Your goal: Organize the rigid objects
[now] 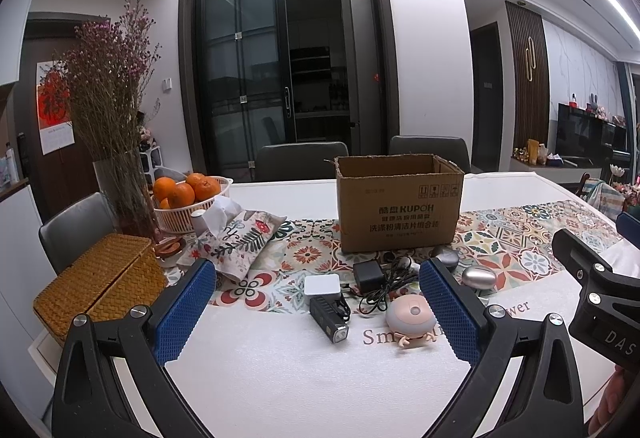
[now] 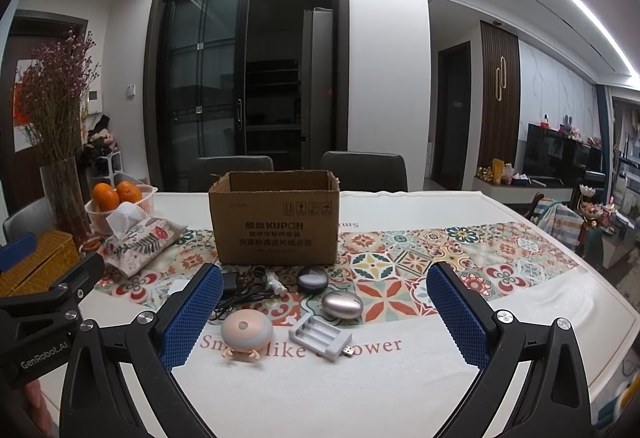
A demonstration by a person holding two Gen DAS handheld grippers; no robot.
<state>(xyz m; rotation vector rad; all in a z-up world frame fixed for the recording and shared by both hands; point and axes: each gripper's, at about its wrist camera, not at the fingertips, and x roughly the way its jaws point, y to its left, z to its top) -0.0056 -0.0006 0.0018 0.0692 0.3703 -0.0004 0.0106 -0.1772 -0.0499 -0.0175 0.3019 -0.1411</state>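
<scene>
Left claw (image 1: 316, 312) is hanging wide open, gripping nothing, blue pads (image 1: 186, 312) well apart, levelled low over the worktop (image 1: 280, 378). Right claw (image 2: 325, 312) is doing the same: spread wide, empty. Each is poking into the other's view at the frame edge; a bit of hand is showing there, too cropped to read the grip.

All places relative to the cardboard box (image 2: 276, 222), which is standing upright, top open, on the patterned runner (image 2: 460, 258):
- black adapter (image 1: 369, 275) with tangled cable (image 1: 386, 288) is lying just in front of it; in the right view the left pad is covering part of it
- white cube (image 1: 322, 288) front-left, black flashlight (image 1: 329, 320) touching its near side, long axis running box-to-claw, lens toward camera
- dark round puck (image 2: 313, 279) front-right, silver egg-shaped piece (image 2: 342, 305) nearer beside it, long axis roughly sideways
- pink round toy (image 2: 247, 332) nearest the claws; small feet blurry
- white battery charger (image 2: 322, 336) is lying right of the toy, USB plug pointing right and nearward; hidden in the left view
- box interior is not visible
</scene>
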